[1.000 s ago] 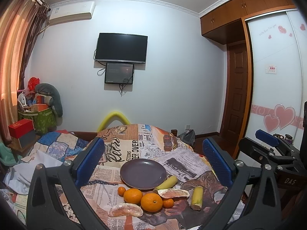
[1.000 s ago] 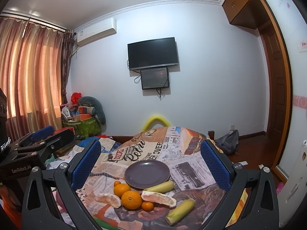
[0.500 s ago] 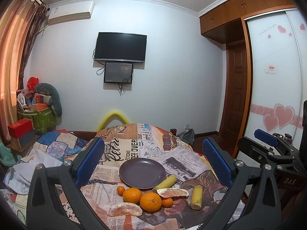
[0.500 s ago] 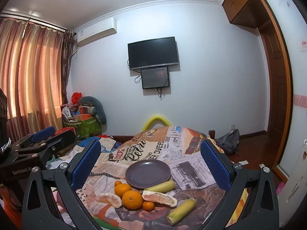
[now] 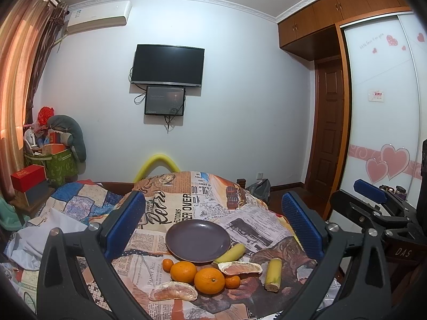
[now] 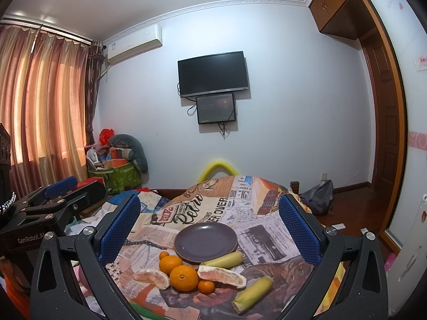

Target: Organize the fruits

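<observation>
Both grippers, left gripper (image 5: 213,221) and right gripper (image 6: 209,222), jaws wide apart, holding nothing.
Purple plate (image 5: 198,237) bare; oranges (image 5: 209,280) just beside it on newspaper-print cloth (image 5: 170,213).

Two fisheye cameras, one on each handheld gripper, look forward between spread blue-padded fingers toward a wall-mounted television (image 5: 168,64). Both sit raised and set back from a newspaper-print cloth (image 5: 186,208), sharing the dark plate (image 5: 198,236) and fruit. The left view catches the right gripper (image 5: 371,189) at its right edge; the right view shows the left gripper (image 6: 60,184) at its left.
</observation>
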`<state>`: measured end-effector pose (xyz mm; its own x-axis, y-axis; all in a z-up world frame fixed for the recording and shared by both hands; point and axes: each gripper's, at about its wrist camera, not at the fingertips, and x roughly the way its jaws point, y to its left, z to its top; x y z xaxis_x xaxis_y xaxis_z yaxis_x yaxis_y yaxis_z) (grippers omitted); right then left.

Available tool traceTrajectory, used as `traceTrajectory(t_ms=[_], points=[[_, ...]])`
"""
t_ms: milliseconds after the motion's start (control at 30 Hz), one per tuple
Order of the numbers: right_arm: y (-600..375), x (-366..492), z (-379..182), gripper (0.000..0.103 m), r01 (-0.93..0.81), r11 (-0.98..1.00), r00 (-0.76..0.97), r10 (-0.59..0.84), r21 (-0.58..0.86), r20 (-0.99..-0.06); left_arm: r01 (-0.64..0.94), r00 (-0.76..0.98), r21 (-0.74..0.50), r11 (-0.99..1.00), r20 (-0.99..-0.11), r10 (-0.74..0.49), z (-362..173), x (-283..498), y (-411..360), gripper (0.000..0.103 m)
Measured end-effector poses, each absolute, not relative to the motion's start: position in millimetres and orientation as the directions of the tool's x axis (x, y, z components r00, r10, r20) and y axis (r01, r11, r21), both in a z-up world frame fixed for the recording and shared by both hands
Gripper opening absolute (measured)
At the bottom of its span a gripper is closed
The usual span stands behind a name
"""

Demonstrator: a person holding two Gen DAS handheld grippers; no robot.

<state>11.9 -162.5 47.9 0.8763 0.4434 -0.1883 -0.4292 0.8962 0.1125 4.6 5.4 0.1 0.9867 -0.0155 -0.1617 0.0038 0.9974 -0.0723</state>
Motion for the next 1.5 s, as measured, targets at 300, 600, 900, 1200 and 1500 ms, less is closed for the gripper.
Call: traceTrajectory(t_ms=[300,600,900,1200,1500], points=[[-162,12,48,0.103,-0.430,0.896,0.876,0.444,0.110,-0.189,0.001,0.987,-0.071,0.997,-0.161,-0.013,0,5,5,0.103],[-161,20,44,0.103,-0.419,0.902,0.873,0.432,0.106,-0.225,0.005,0.982,-0.074,0.997,-0.189,-0.019,-5,13,6,0.103],[-173,63,-1,0.103,-0.333,0.937,0.844,0.344,0.102,-0.411,0.007,0.950,-0.056,0.998,-0.312,-0.024,-29,45,15,0.103],[-190,102,-58,0.100,-0.254,0.959,0.749,0.277,0.125,-0.602,-0.025,0.861,-0.087,0.996,-0.508,-0.023,-83,95,42,0.082],[-191,125,-109,0.083,-0.226,0.962,0.617,0.262,0.153,-0.742,-0.004,0.764,-0.110,0.994,-0.641,-0.068,-133,133,40,0.071]])
